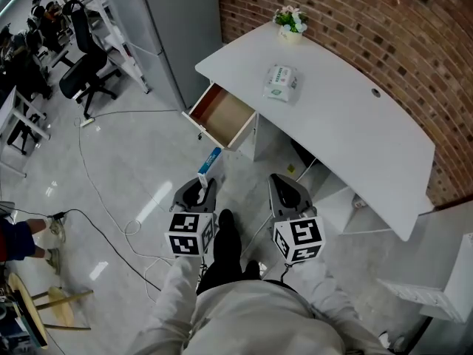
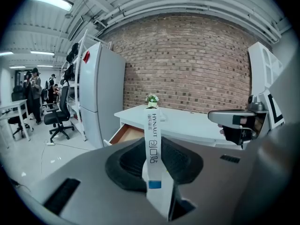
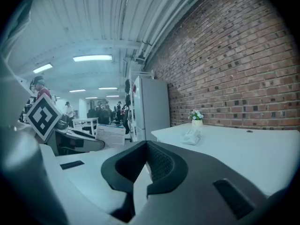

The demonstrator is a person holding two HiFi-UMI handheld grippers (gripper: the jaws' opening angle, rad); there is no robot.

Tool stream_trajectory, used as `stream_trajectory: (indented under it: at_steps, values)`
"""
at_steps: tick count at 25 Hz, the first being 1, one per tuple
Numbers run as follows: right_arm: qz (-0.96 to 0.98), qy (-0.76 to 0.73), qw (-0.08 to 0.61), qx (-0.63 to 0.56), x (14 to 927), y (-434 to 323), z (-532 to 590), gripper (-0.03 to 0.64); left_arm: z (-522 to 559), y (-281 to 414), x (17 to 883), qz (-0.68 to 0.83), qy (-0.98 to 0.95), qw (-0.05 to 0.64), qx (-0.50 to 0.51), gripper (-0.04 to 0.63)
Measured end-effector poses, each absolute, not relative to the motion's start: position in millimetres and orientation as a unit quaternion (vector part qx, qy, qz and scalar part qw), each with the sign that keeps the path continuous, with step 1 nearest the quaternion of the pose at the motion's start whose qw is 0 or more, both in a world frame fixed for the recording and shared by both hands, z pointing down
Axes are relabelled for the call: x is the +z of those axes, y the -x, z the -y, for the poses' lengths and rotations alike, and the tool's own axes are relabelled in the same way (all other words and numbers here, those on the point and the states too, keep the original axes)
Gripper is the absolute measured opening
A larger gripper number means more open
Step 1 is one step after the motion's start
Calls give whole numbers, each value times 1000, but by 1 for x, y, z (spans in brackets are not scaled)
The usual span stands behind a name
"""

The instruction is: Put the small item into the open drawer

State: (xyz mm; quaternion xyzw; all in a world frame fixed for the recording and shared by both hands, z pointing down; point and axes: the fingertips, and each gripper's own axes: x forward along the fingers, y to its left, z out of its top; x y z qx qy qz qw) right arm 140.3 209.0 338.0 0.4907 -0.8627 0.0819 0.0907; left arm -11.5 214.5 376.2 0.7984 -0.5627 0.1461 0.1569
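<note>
Left claw [image 1: 201,186]: closed on a slim white carton with a blue band [image 2: 152,146]. The carton stands on end between the pads, its printed edge toward the camera, and sticks out past the claw tips. In the head view it points toward the open white drawer with a brown wooden interior [image 1: 222,115]; it is apart from the drawer and over the glossy grey floor [image 1: 148,168].

Right claw [image 3: 146,146]: pads drawn in to a narrow slit, nothing between them. It is level with the left claw, just beside it.

The drawer is pulled out from the left end of the curved white desk [image 1: 355,132], which runs along the red brick wall [image 1: 369,28]. On the desk: a white-and-green tissue pack [image 1: 281,82] and a small pot of flowers [image 1: 290,22] at the far corner, well apart. A black office chair [image 1: 85,69] stands far left.
</note>
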Motion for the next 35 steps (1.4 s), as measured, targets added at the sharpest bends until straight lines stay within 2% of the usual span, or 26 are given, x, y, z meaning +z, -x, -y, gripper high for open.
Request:
stream_trajectory:
  at_steps: [20, 35]
  values:
    - [828, -547, 93, 82, 338, -72, -23, 26, -18, 83, 403, 525, -816, 184, 157, 98]
    - [831, -540, 94, 93, 345, -41, 31, 26, 40, 95, 430, 497, -829, 197, 164, 98]
